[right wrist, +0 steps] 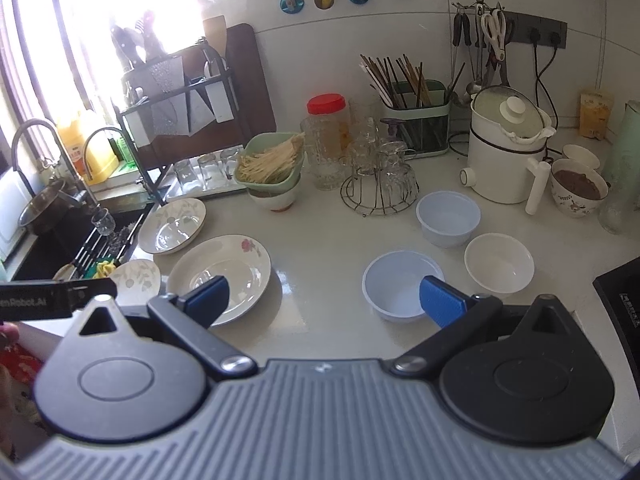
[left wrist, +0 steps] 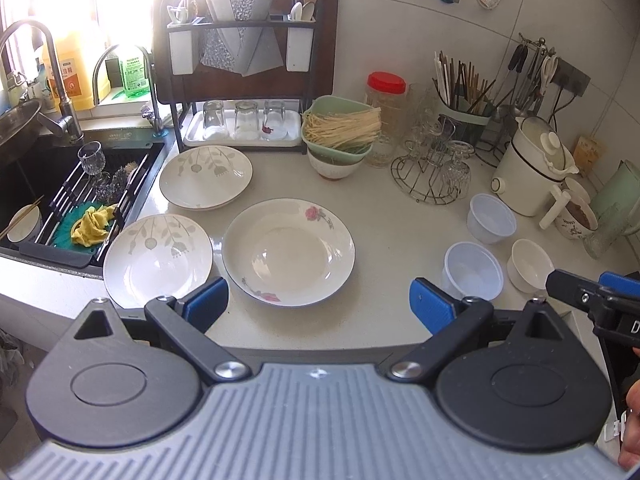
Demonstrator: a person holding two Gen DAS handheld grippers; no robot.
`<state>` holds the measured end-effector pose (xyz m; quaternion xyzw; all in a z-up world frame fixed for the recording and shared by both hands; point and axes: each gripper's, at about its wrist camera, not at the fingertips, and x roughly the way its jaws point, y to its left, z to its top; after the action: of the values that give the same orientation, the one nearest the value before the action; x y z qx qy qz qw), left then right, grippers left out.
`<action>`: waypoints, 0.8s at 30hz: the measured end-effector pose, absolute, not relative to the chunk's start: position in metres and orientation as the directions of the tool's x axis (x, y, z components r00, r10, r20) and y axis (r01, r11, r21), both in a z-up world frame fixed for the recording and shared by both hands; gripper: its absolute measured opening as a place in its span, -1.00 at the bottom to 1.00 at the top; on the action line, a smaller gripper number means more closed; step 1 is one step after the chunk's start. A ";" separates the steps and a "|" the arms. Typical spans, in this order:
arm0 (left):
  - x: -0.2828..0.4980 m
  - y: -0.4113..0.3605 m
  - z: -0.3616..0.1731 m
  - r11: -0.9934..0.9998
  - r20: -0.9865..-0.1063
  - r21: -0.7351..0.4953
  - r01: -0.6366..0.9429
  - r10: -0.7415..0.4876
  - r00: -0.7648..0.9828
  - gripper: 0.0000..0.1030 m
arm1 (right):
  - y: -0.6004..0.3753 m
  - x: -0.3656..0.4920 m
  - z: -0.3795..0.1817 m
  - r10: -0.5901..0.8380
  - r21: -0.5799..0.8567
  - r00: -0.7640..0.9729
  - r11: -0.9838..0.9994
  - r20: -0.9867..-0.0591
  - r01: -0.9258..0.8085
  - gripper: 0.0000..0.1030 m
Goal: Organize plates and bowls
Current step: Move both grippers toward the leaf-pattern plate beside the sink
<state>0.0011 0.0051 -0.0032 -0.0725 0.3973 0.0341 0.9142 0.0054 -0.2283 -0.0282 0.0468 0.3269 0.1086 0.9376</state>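
Three plates lie apart on the white counter: a rose plate (left wrist: 289, 252) (right wrist: 220, 276), a near leaf-pattern plate (left wrist: 158, 259) (right wrist: 136, 276), and a far leaf-pattern plate (left wrist: 206, 177) (right wrist: 173, 225). To the right stand a near pale blue bowl (left wrist: 473, 271) (right wrist: 402, 285), a far pale blue bowl (left wrist: 491, 218) (right wrist: 448, 217), and a white bowl (left wrist: 529, 265) (right wrist: 499, 262). My left gripper (left wrist: 318, 306) is open and empty above the counter's front edge, just before the rose plate. My right gripper (right wrist: 324, 300) is open and empty, between the rose plate and the near blue bowl.
A sink (left wrist: 60, 200) with a rack, glass and cloth lies left. At the back stand a dish rack (left wrist: 240, 80) with glasses, a green basket of noodles (left wrist: 340, 132), a red-lidded jar (left wrist: 386, 96), a wire glass stand (left wrist: 434, 172), chopsticks (left wrist: 464, 84) and a white cooker (left wrist: 532, 168). A stovetop (right wrist: 624, 304) is at right.
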 end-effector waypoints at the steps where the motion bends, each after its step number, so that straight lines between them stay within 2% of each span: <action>1: 0.002 0.005 -0.003 0.987 -0.733 -0.105 -0.120 0.005 0.681 0.92 | -0.228 0.006 -0.026 0.244 0.161 0.754 0.970 -0.610 -0.184 1.00; 9: 0.013 0.006 -0.001 0.986 -0.746 -0.102 -0.128 0.010 0.666 0.92 | -0.223 0.018 0.005 0.295 0.145 0.717 0.954 -0.632 -0.264 1.00; 18: 0.038 0.002 0.002 0.993 -0.767 -0.064 -0.100 0.015 0.642 0.92 | -0.215 0.040 0.085 0.402 0.152 0.621 0.897 -0.672 -0.416 1.00; 24: 0.048 -0.003 0.000 0.994 -0.783 -0.056 -0.092 0.014 0.622 0.92 | -0.211 0.043 0.123 0.413 0.122 0.582 0.873 -0.700 -0.473 1.00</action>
<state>0.0481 -0.0028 0.0004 -0.0455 0.4335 0.0295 0.8995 0.0434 -0.2113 0.1228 -0.0390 0.3831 0.2493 0.8886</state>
